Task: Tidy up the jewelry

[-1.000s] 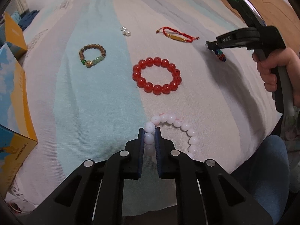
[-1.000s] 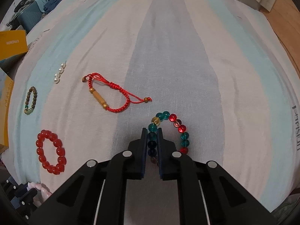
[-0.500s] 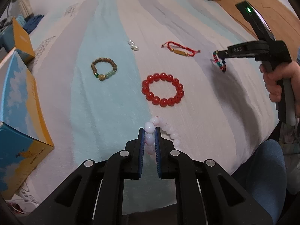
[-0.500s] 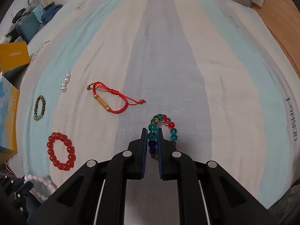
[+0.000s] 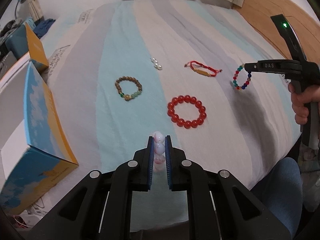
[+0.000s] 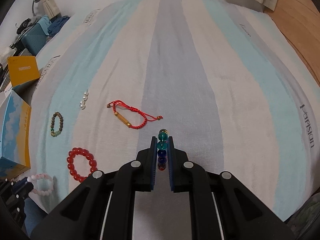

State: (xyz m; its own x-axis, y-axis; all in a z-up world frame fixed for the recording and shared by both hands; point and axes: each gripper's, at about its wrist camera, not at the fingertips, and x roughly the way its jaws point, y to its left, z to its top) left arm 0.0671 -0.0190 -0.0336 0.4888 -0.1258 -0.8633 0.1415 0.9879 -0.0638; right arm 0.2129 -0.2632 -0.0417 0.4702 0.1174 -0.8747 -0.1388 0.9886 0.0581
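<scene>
Both bracelets have left the striped bedsheet (image 6: pixel 200 80) since a second ago. The left gripper (image 5: pixel 159 146), low centre of its view, is clamped on the pale pink bead bracelet (image 5: pixel 159 150), now hanging edge-on. The right gripper (image 6: pixel 162 146) pinches the multicoloured glass-bead bracelet (image 6: pixel 162 145), seen dangling at the right edge of the left view. Both pickups look secure; carrying to the blue-and-yellow box (image 5: pixel 38 120) at left probably follows.

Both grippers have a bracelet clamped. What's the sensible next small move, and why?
Probably carry both toward the blue-and-yellow box. The left gripper pinches the pink bracelet, the right gripper the multicolored bracelet, both hanging off the bedspread, so nothing drags.
</scene>
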